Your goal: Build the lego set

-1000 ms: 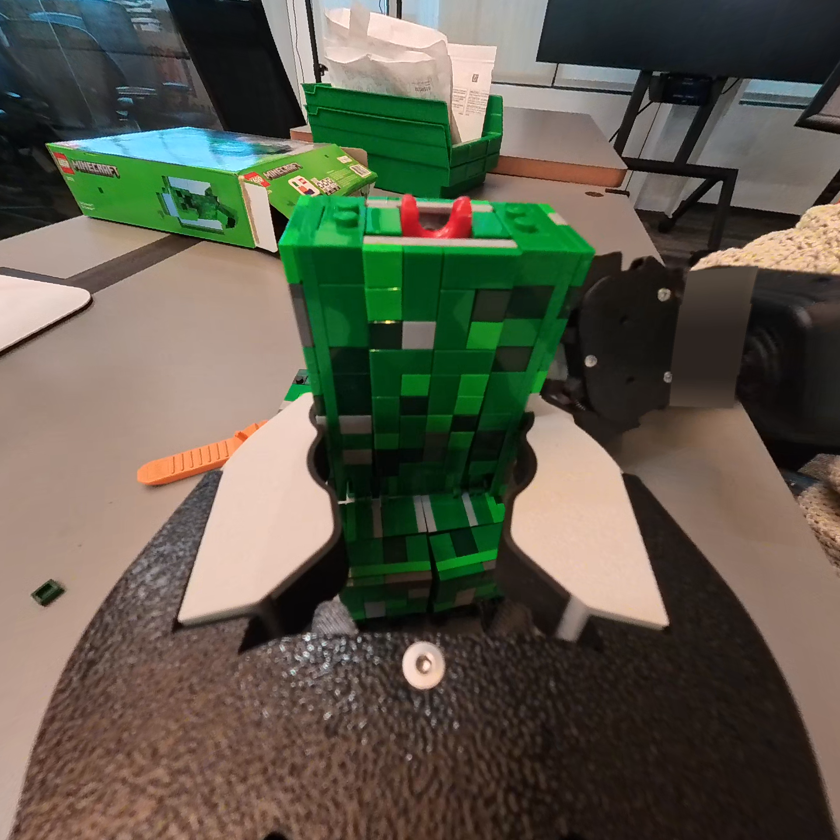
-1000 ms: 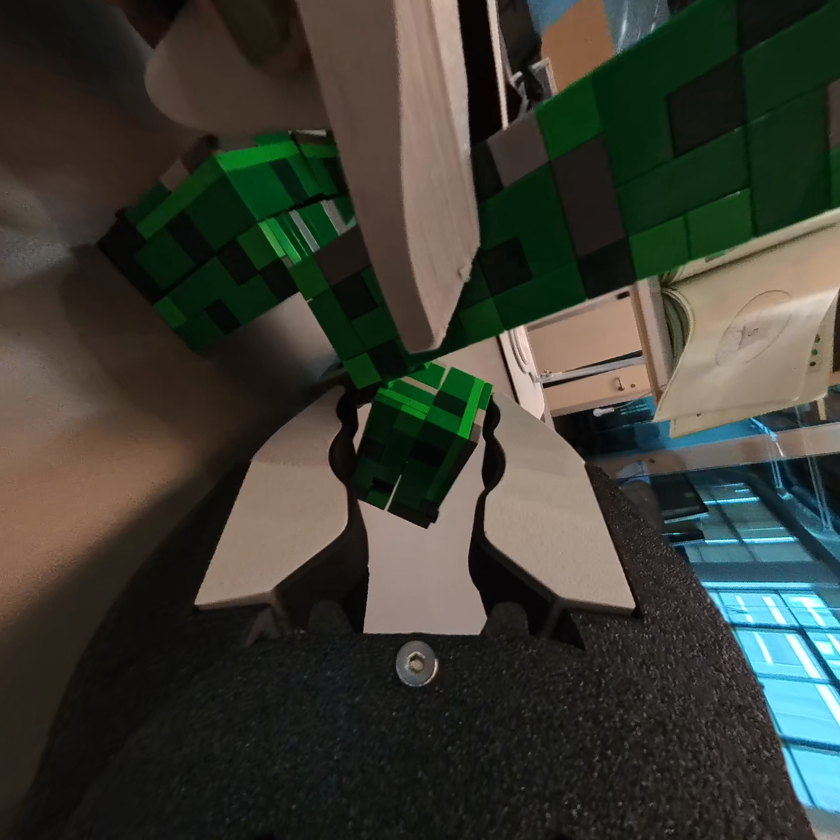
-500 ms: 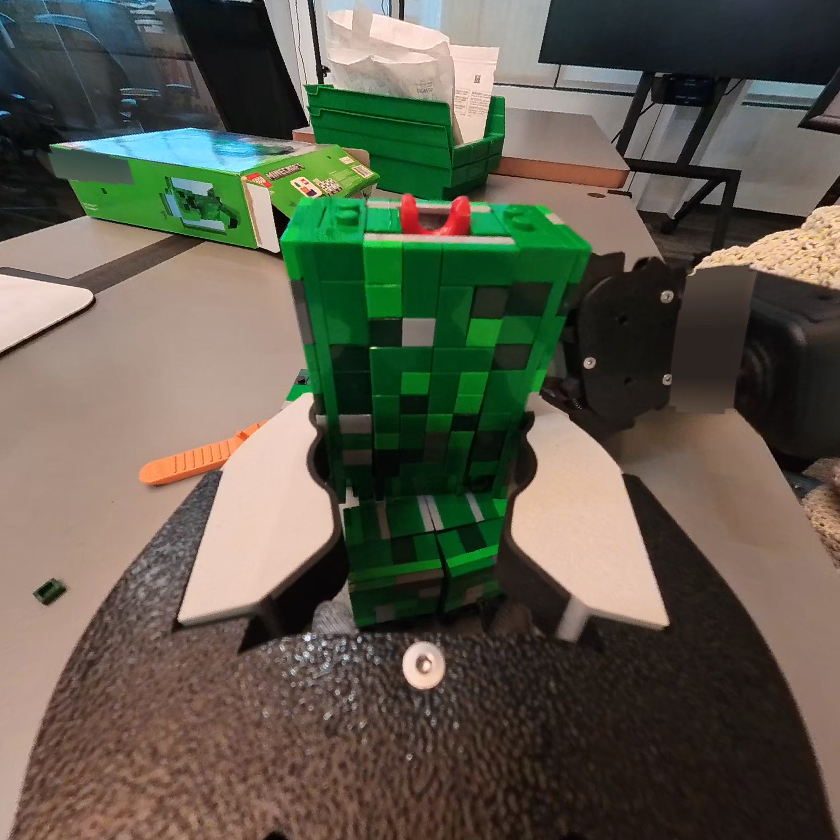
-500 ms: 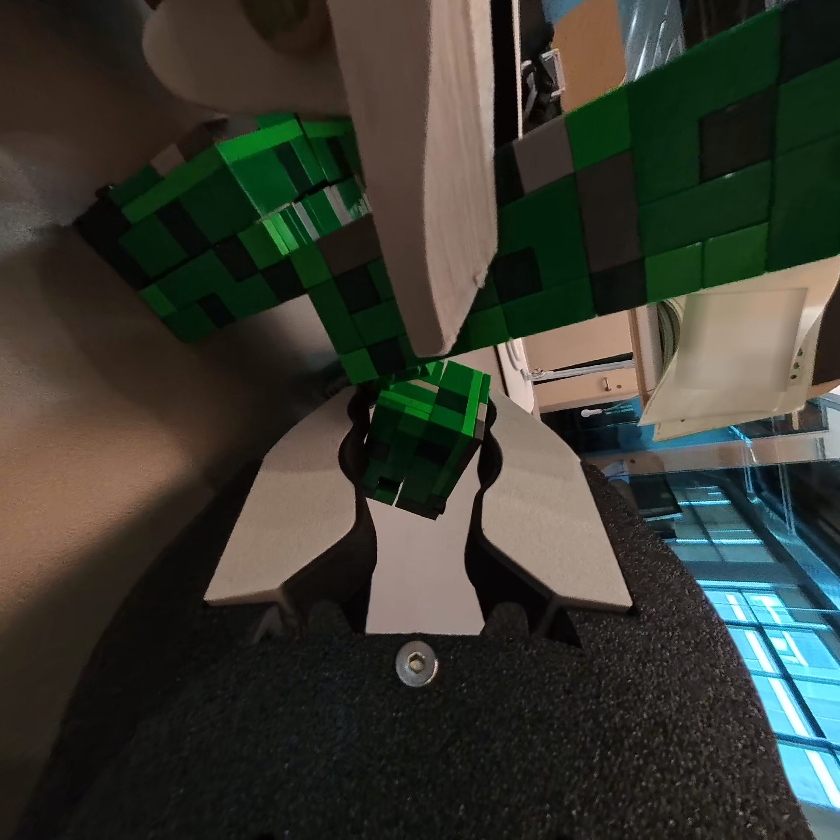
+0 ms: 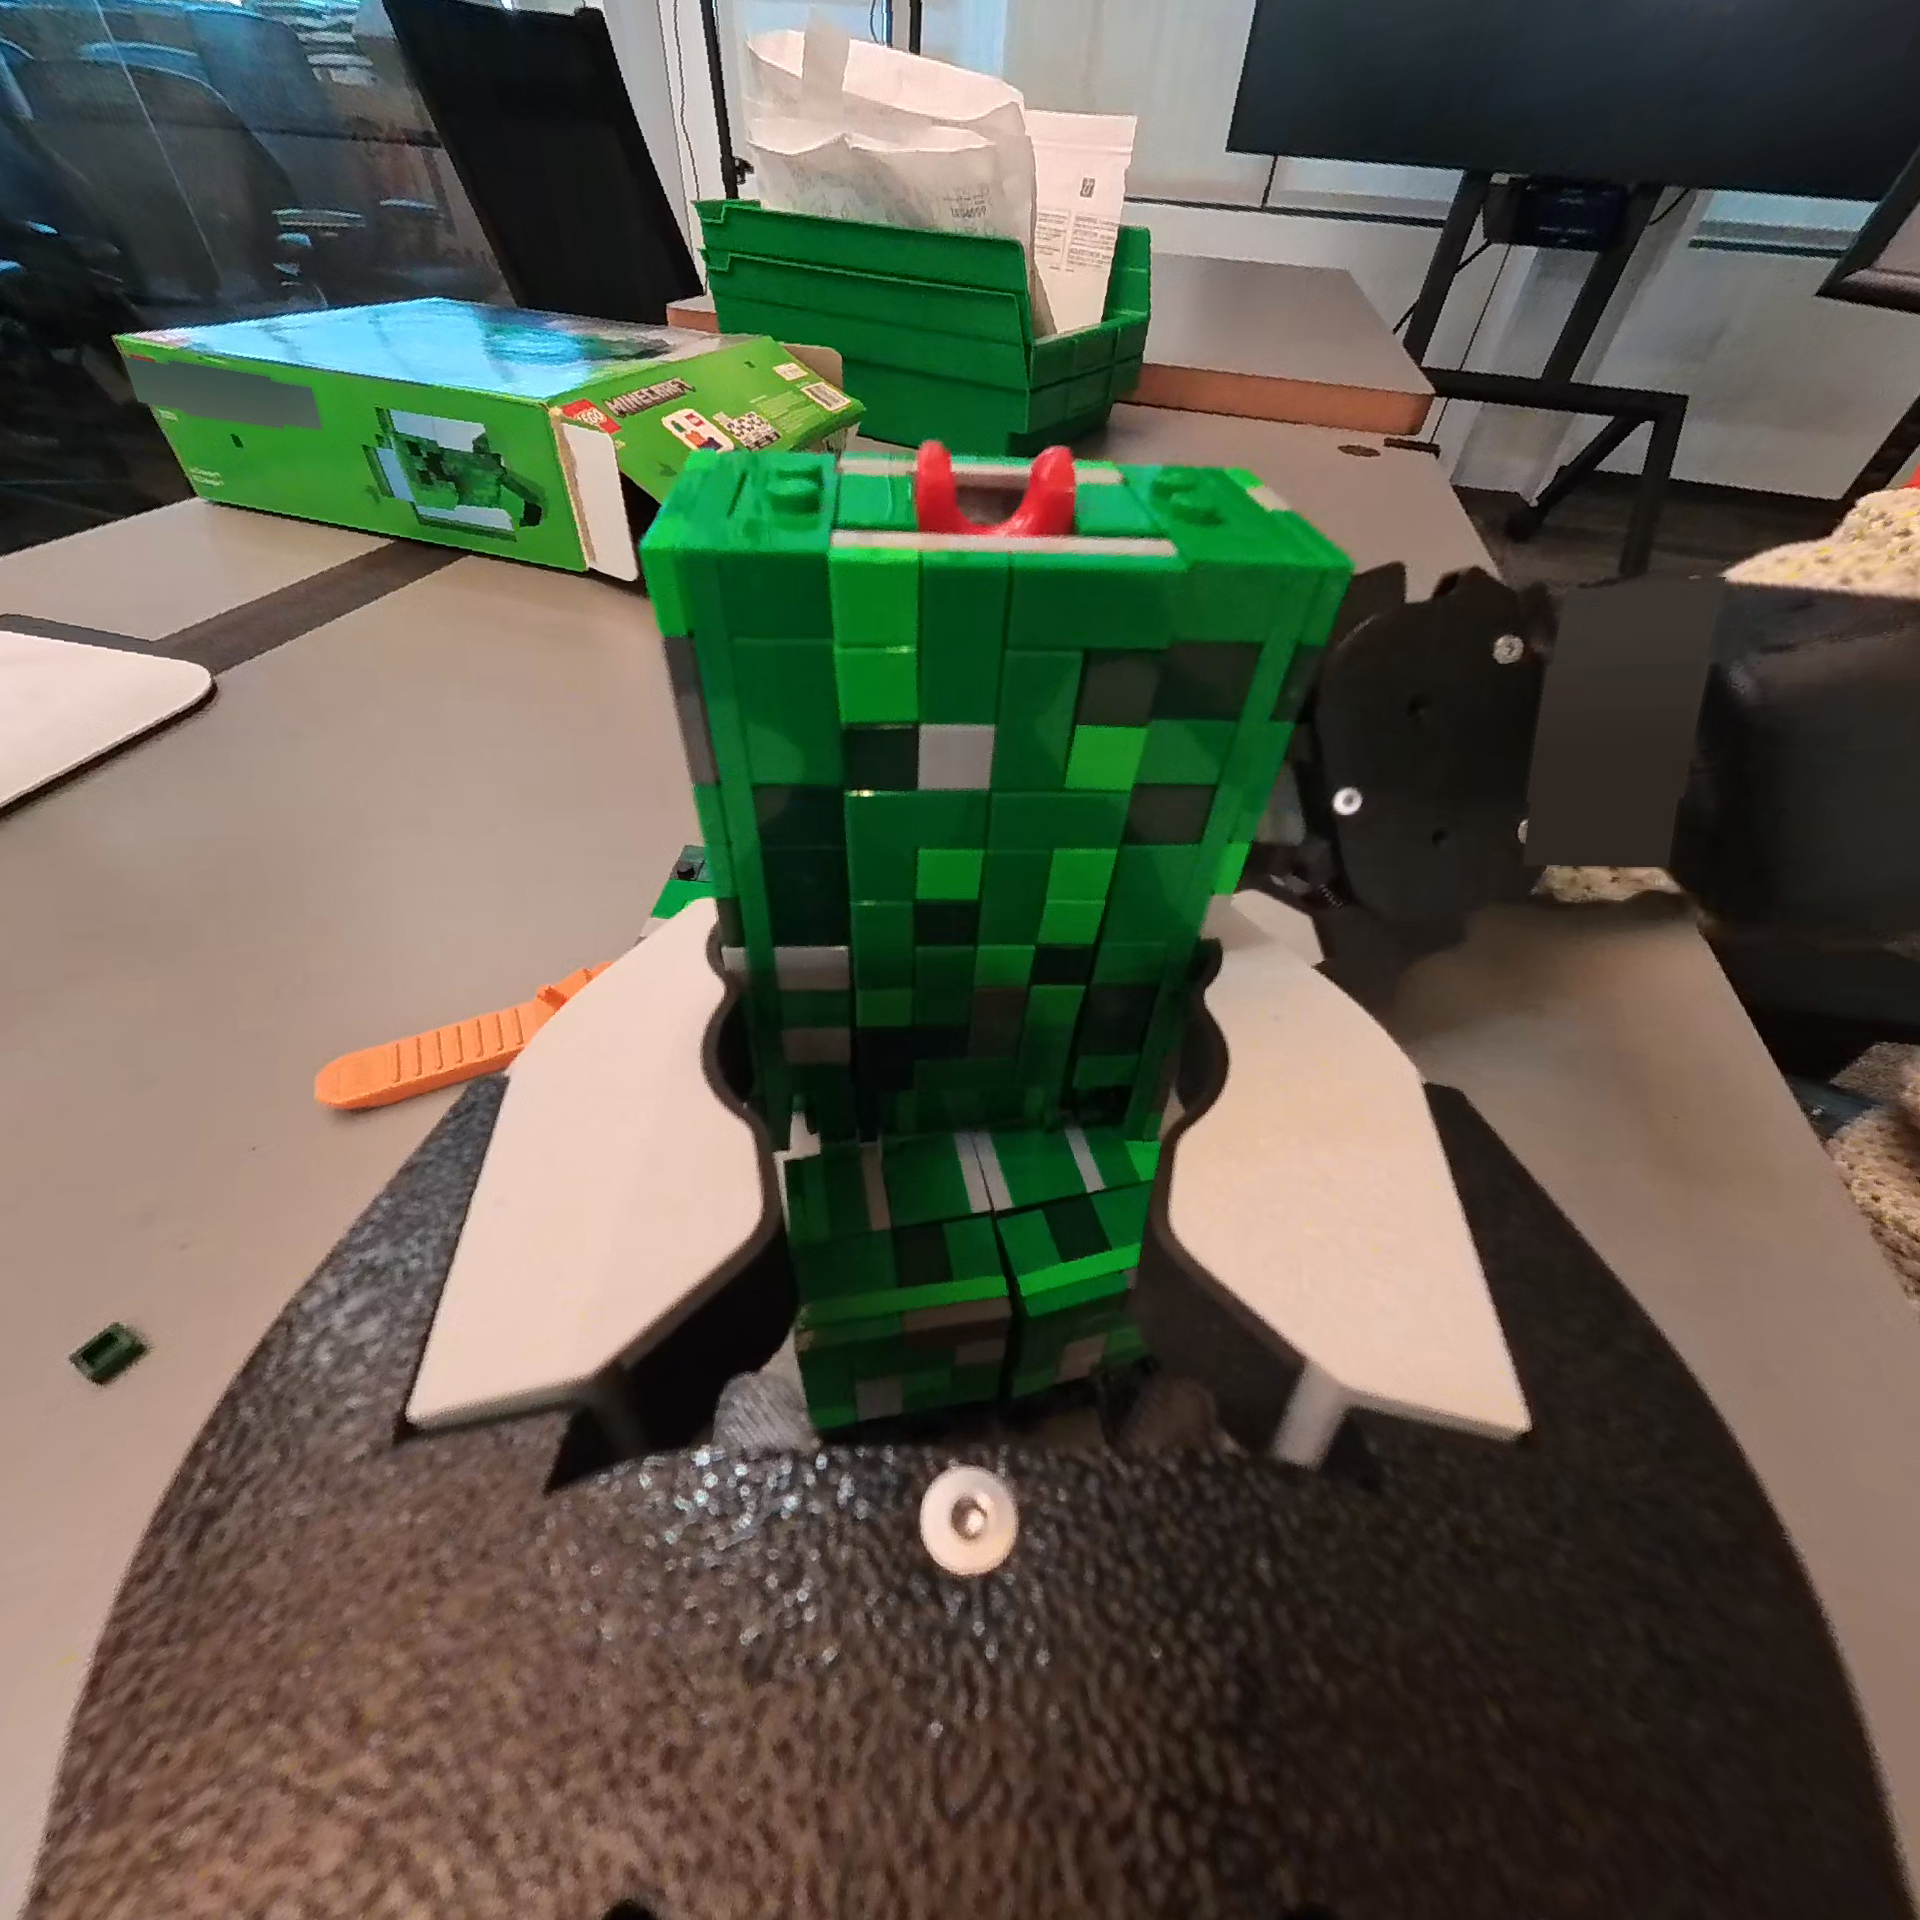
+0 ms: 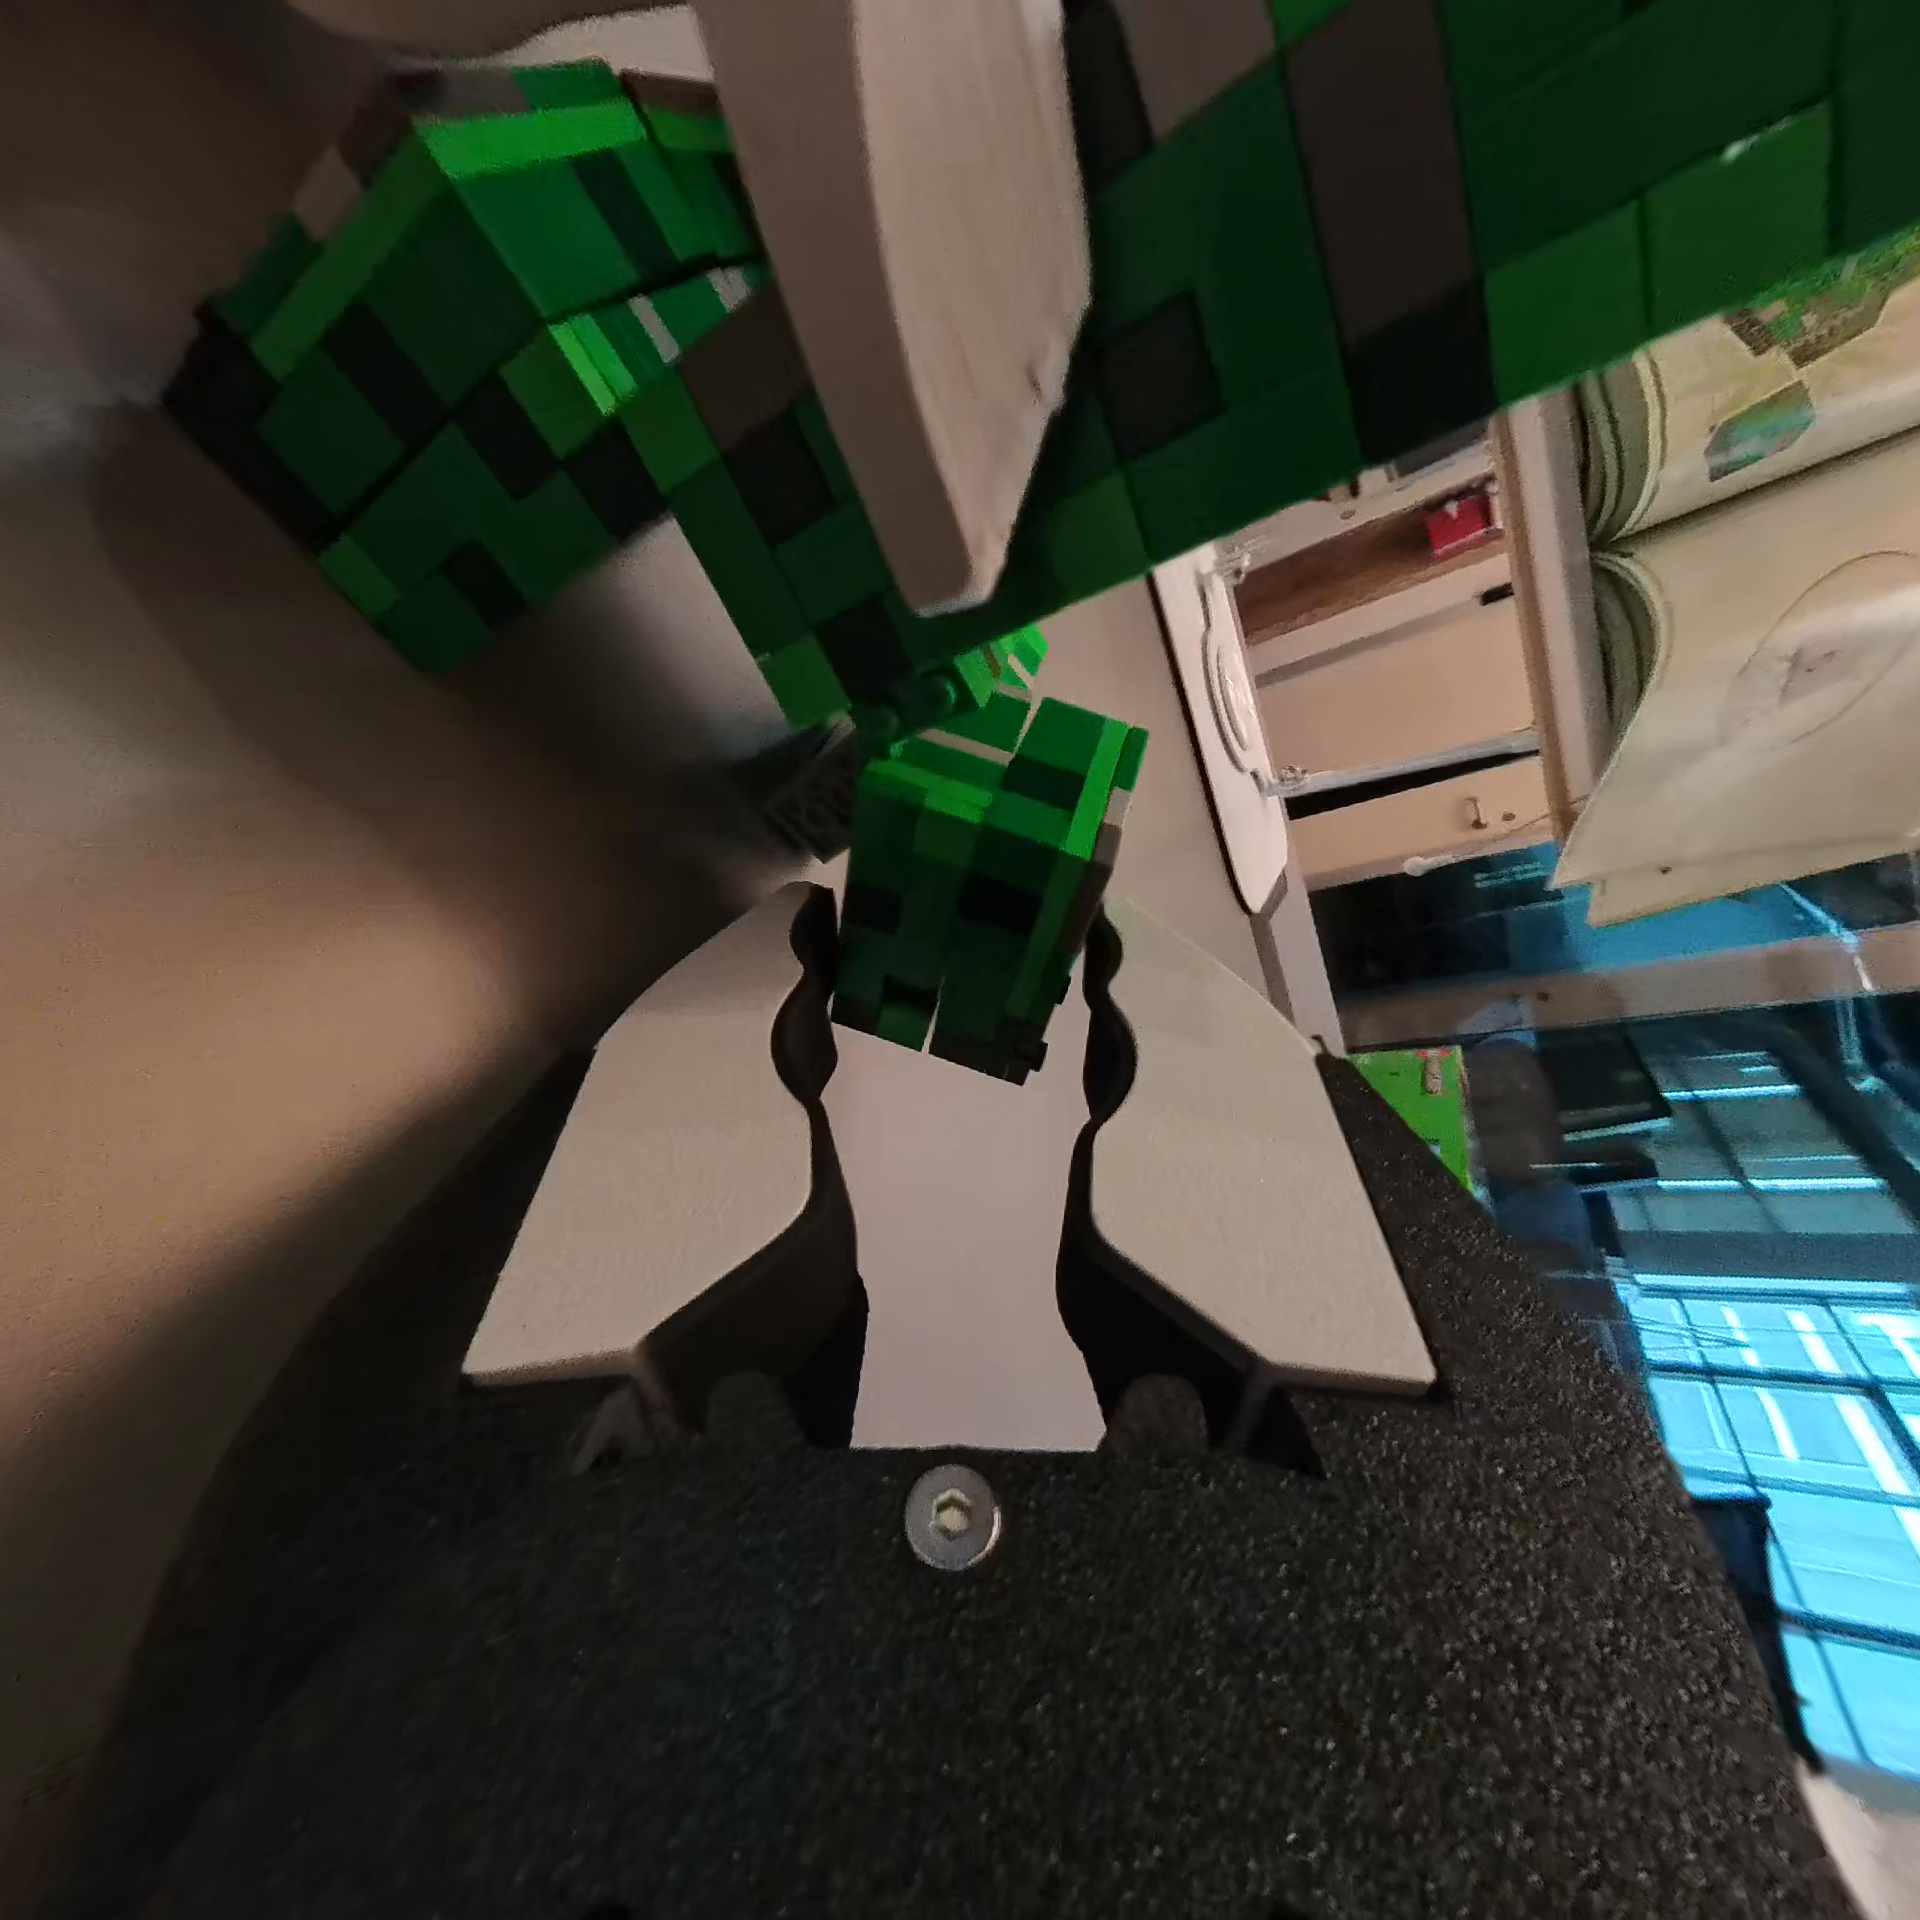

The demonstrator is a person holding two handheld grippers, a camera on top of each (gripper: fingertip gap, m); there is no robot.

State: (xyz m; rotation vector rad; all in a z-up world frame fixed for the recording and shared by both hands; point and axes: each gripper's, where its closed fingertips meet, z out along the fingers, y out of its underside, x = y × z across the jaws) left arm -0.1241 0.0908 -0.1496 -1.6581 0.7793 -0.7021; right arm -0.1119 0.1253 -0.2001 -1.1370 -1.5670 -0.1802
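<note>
Your left gripper (image 5: 966, 1039) has its pale, matte fingers (image 5: 613, 1174) clamped on the lower sides of the green brick figure (image 5: 987, 810), a blocky upright column of glossy light, dark and grey squares with a red curved piece (image 5: 995, 497) on top. Left of it on the smooth grey table (image 5: 343, 831) lie a small dark green brick (image 5: 107, 1354), a ribbed orange brick separator (image 5: 447, 1044) and the open green set box (image 5: 416, 426); green bins (image 5: 914, 312) holding white paper bags stand behind. Your right gripper (image 6: 961, 966), coming in from the figure's right, is closed on a small green block (image 6: 977, 883) right beside the figure's underside; whether they touch is unclear. Bare tabletop lies open to the left, and the table's right edge runs close by.
</note>
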